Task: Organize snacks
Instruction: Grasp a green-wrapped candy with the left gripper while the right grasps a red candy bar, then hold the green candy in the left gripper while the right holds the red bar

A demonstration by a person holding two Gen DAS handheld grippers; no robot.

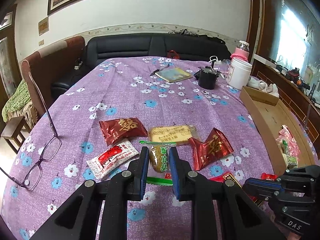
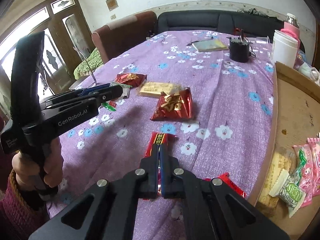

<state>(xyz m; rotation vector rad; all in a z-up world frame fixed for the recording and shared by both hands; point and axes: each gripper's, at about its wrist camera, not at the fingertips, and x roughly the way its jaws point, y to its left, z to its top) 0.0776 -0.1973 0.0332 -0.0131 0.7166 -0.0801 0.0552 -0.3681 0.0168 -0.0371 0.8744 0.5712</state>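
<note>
My left gripper [image 1: 159, 150] is closed around a green-and-clear wrapped pastry [image 1: 159, 158] on the purple flowered tablecloth. Around it lie a dark red packet [image 1: 123, 130], a white-and-red packet [image 1: 112, 158], a biscuit pack [image 1: 172, 134] and another dark red packet [image 1: 210, 150]. My right gripper [image 2: 159, 147] is shut on a red-and-black snack bar [image 2: 159, 140] low over the cloth. The left gripper shows in the right wrist view [image 2: 112, 92]. A cardboard tray [image 2: 290, 110] at the right holds several pink, green and biscuit snacks [image 2: 300, 170].
Purple-framed glasses [image 1: 40, 156] lie at the left table edge. At the far side are a notebook [image 1: 174, 75], a black cup [image 1: 208, 79], a white jar [image 1: 239, 73] and a pink bottle [image 1: 241, 53]. A dark sofa stands behind the table.
</note>
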